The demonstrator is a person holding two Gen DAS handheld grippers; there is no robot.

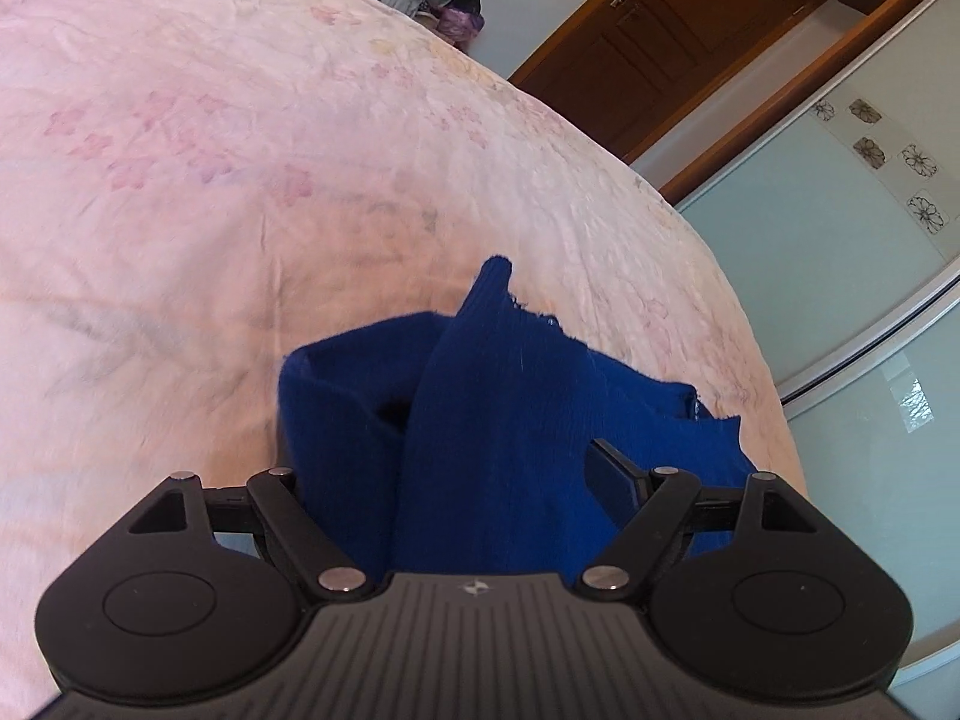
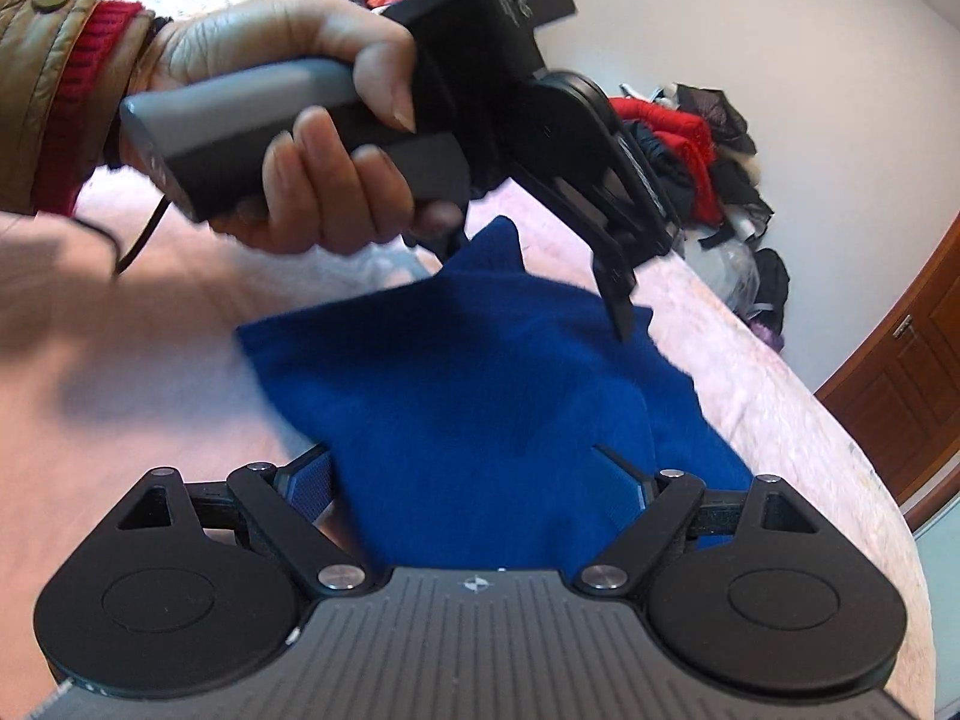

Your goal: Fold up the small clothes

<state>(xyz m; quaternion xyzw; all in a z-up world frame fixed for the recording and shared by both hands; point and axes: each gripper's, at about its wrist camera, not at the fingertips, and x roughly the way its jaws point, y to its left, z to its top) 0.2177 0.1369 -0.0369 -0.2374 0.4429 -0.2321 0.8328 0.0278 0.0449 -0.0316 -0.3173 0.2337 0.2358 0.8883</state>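
The blue garment (image 2: 468,396) lies bunched on the pink bed (image 1: 240,210), long axis running near to far, one pointed end aimed away. Left gripper (image 2: 612,294) and right gripper (image 2: 480,492) both released, straddling cloth.

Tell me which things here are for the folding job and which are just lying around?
For the job:
- blue garment, crumpled on the bed
- left gripper, open
- right gripper, open
- pink bedspread, the folding surface

Just lying about:
- pile of red and black clothes against the wall
- wooden door
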